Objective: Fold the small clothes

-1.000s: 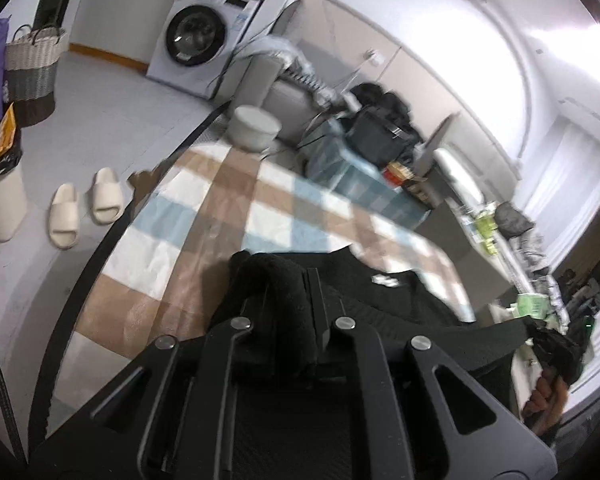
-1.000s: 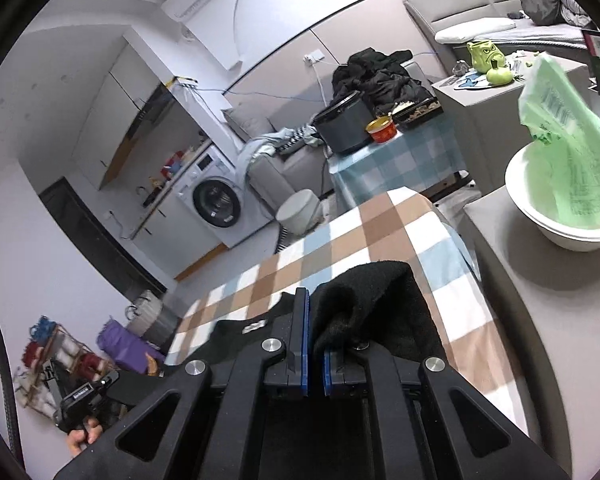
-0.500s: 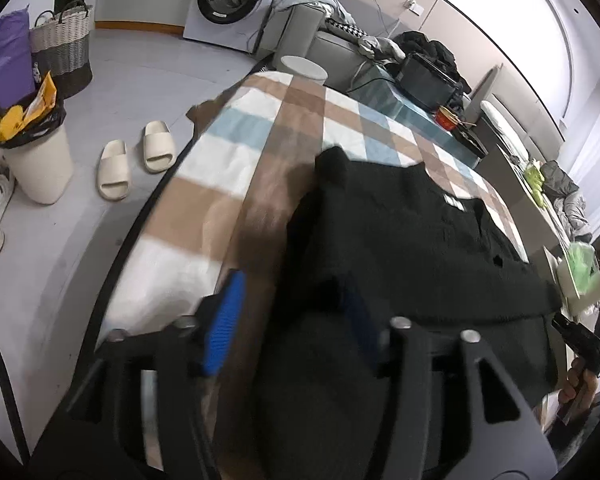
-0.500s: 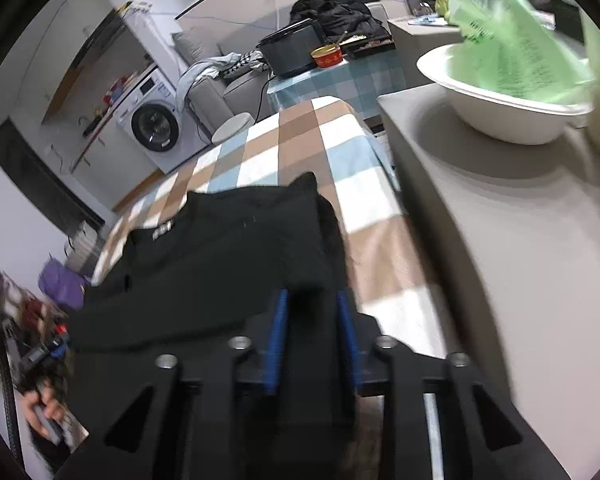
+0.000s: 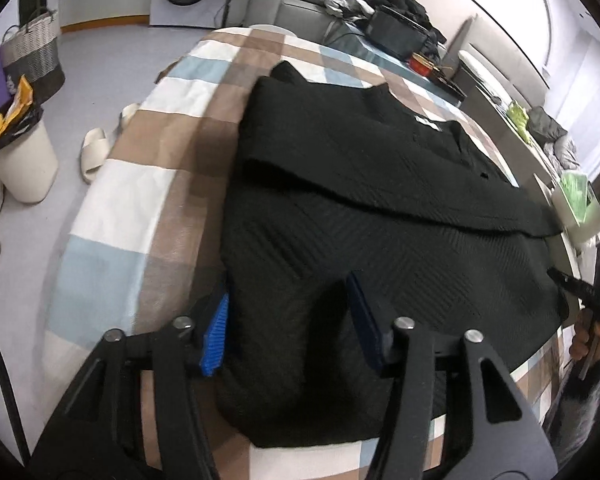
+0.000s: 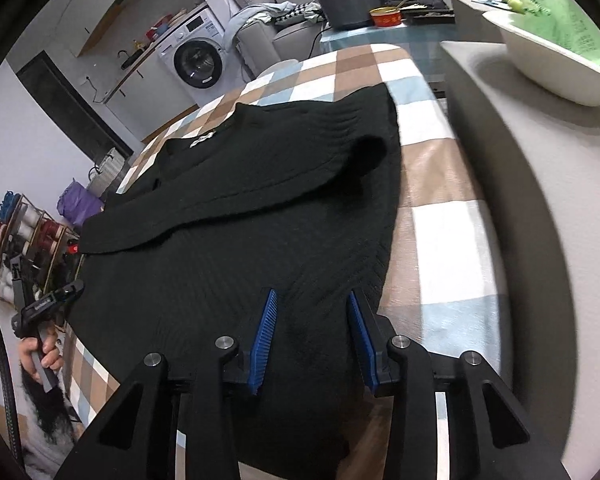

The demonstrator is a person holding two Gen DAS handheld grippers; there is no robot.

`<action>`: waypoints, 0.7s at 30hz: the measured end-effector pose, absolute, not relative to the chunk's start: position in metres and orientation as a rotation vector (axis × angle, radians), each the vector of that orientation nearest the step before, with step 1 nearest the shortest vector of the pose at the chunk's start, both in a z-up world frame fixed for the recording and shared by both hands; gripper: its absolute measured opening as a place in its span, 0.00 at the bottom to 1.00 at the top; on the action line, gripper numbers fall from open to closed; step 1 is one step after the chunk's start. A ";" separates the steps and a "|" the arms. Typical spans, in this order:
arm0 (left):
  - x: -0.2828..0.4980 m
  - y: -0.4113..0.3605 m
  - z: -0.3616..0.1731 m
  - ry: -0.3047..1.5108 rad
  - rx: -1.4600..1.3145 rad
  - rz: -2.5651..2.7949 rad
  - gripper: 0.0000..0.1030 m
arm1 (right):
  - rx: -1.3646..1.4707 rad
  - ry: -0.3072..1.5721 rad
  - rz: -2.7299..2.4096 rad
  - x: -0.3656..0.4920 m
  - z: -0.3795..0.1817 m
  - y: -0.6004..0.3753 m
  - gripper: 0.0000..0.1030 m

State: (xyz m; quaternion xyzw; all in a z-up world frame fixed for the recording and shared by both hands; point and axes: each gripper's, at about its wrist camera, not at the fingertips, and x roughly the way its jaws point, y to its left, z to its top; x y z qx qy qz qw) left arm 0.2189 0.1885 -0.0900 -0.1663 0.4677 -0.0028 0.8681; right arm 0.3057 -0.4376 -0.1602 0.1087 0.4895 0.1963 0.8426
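A black knitted sweater lies flat on a table covered with a checked cloth, collar at the far end. One sleeve is folded across the chest, probably to narrow the garment for folding. The left gripper and right gripper hover over the near hem corners, jaws spread wide and holding nothing, apparently placed to take the hem.
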 end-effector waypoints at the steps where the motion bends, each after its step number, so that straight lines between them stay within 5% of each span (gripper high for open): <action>1: 0.220 0.186 -0.092 0.981 -0.351 -0.016 0.29 | 0.231 1.030 0.416 0.308 -0.160 -0.436 0.37; 10: 0.219 0.180 -0.092 0.955 -0.308 -0.023 0.18 | 0.134 1.022 0.443 0.312 -0.160 -0.419 0.44; 15: 0.213 0.179 -0.091 0.957 -0.288 -0.024 0.17 | 0.038 1.010 0.407 0.306 -0.161 -0.409 0.27; 21: 0.188 0.177 -0.090 0.965 -0.278 -0.036 0.17 | 0.020 1.027 0.428 0.291 -0.161 -0.412 0.25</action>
